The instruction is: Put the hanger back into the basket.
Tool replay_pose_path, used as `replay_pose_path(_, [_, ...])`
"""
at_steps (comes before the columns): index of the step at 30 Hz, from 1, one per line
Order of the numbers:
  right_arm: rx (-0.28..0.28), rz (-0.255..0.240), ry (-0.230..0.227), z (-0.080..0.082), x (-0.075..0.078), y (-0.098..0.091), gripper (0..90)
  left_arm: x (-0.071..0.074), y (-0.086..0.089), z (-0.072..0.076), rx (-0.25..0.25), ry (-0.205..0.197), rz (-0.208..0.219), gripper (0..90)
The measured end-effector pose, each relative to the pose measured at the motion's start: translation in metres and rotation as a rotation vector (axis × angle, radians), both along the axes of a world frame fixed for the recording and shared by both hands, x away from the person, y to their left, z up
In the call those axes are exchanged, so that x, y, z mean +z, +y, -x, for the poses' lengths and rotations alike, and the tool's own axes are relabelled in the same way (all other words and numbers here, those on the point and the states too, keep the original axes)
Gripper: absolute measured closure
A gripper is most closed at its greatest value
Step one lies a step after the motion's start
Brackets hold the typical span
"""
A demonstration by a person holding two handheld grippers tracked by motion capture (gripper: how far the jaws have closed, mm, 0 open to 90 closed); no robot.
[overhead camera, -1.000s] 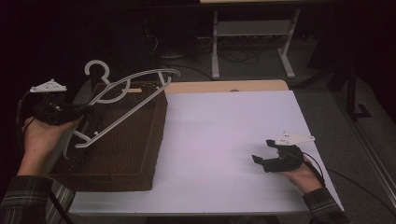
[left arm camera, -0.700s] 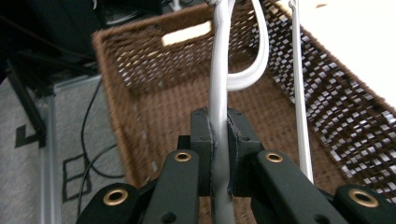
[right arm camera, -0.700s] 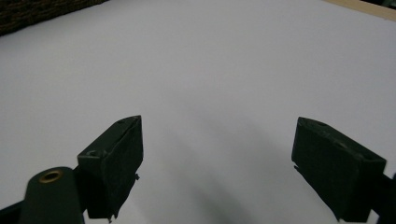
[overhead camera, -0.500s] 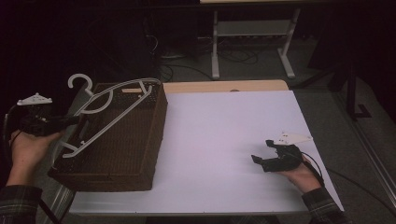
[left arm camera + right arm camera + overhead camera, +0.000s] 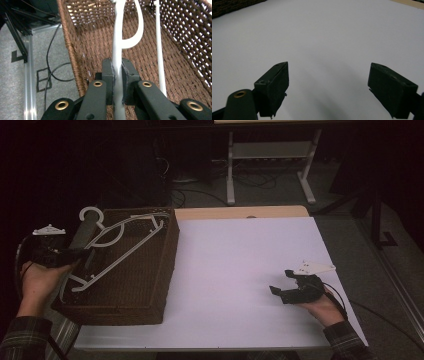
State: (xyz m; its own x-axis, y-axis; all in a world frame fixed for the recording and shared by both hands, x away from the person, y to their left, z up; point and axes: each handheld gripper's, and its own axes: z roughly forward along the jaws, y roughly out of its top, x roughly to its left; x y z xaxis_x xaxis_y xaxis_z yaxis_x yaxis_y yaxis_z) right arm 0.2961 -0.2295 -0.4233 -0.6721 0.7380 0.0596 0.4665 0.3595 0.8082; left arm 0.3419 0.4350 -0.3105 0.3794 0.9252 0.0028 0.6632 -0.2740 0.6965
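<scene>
Left claw [image 5: 75, 256] clenched on the white hanger [image 5: 117, 247], lowering it into the wicker basket [image 5: 145, 285]; right claw [image 5: 287, 287], released, idles on the desk [image 5: 240, 265] right of the basket.

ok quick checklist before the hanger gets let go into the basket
1. Left tongs clamped on the hanger: ok, pads pinch a white bar of it.
2. Hanger over the basket: ok, most of it lies above the wicker; the hook sticks out past the far left corner.
3. Hanger resting on the basket floor: cannot tell.
4. Basket floor free beneath the hanger: ok, bare wicker shows in the left gripper view.
5. Right tongs out of the way: ok, open, holding nothing, over the white table apart from the basket.
</scene>
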Motion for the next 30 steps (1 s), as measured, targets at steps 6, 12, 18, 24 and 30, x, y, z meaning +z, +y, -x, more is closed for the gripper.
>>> replay_pose_path(6, [0.000, 0.000, -0.001, 0.000, 0.000, 0.000, 16.5, -0.012, -0.005, -0.005, -0.006, 0.041, -0.014, 82.5])
replay_pose_path(12, [0.002, 0.000, -0.002, 0.000, 0.001, 0.000, 16.6, -0.019, -0.009, -0.009, -0.029, 0.073, -0.017, 82.0])
replay_pose_path(18, [0.002, -0.001, -0.002, 0.000, 0.001, 0.000, 16.7, -0.022, -0.009, -0.009, -0.034, 0.081, -0.001, 81.5])
replay_pose_path(24, [0.002, -0.002, -0.003, 0.000, 0.001, 0.000, 16.7, -0.021, -0.008, -0.007, -0.043, 0.066, 0.024, 76.4])
replay_pose_path(30, [0.000, -0.007, -0.009, 0.001, 0.004, -0.001, 16.7, -0.011, -0.022, -0.005, -0.091, 0.024, 0.065, 64.1])
